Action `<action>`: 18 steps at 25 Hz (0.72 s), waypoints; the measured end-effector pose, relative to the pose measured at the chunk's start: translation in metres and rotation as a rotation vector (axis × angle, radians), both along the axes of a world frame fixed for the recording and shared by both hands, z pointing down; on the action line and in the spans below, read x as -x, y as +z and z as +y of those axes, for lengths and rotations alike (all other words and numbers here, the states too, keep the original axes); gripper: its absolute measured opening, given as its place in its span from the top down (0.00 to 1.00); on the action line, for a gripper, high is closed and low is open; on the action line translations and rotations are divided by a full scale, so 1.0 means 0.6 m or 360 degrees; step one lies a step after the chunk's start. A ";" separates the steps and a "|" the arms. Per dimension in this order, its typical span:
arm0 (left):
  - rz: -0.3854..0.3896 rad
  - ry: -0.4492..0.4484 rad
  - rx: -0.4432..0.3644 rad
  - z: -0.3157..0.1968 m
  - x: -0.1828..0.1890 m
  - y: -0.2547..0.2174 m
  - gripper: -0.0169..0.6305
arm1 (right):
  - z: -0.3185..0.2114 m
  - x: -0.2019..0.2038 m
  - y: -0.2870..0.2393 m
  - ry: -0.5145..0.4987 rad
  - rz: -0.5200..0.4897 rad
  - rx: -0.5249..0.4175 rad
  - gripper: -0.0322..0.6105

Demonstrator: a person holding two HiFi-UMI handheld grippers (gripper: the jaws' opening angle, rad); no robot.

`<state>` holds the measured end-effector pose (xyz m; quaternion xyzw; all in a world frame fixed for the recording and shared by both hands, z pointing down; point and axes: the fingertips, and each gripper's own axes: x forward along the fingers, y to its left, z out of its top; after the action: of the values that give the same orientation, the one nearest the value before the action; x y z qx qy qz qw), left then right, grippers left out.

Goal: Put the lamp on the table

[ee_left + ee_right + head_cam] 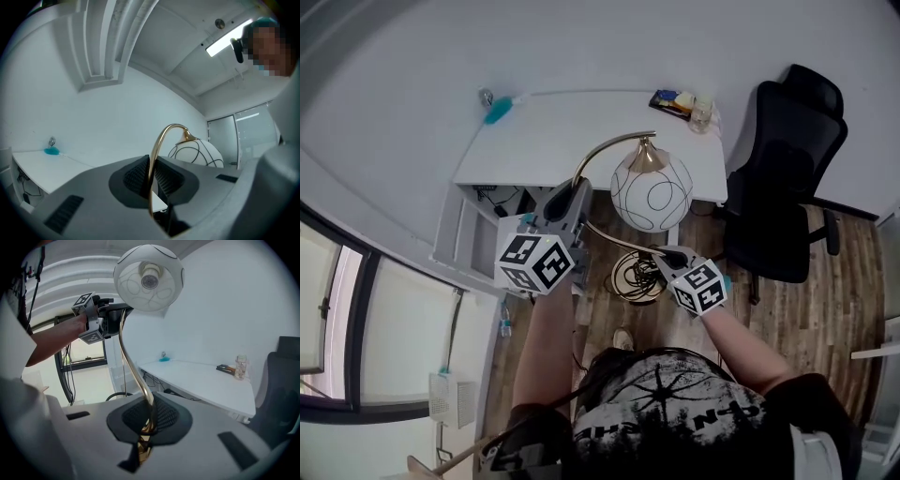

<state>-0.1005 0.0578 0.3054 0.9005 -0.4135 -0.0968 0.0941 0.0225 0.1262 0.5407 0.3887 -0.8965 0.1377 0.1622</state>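
Note:
The lamp has a white globe shade [651, 192] with black line patterns and a curved brass stem [602, 150]. It is held in the air in front of the white table [572, 131], with its round brass base [635, 277] over the wood floor. My left gripper [572, 199] is shut on the upper stem [152, 173]. Lower down, near the base, my right gripper [672, 255] is shut on the stem [143, 399]. In the right gripper view the globe shade [149, 277] hangs overhead and the left gripper [110, 317] grips the stem's bend.
A black office chair [787, 178] stands right of the table. On the table lie a teal object [498, 110] at the far left, and a small jar [702, 114] and a dark flat item [671, 101] at the far right. Cables [487, 197] hang under the table's left end.

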 end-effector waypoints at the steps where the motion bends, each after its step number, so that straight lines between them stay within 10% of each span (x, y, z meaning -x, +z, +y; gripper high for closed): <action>1: -0.0004 0.0011 -0.0007 -0.004 0.000 0.002 0.91 | -0.004 0.001 0.002 0.0011 -0.0004 -0.0008 0.92; 18: -0.0010 0.0202 -0.0068 -0.171 0.054 0.011 0.91 | -0.164 0.071 0.020 0.0225 -0.0019 -0.0058 0.92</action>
<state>-0.1326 -0.0450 0.3121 0.9269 -0.3538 -0.0967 0.0796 -0.0203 0.0275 0.5524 0.4532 -0.8701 0.1346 0.1395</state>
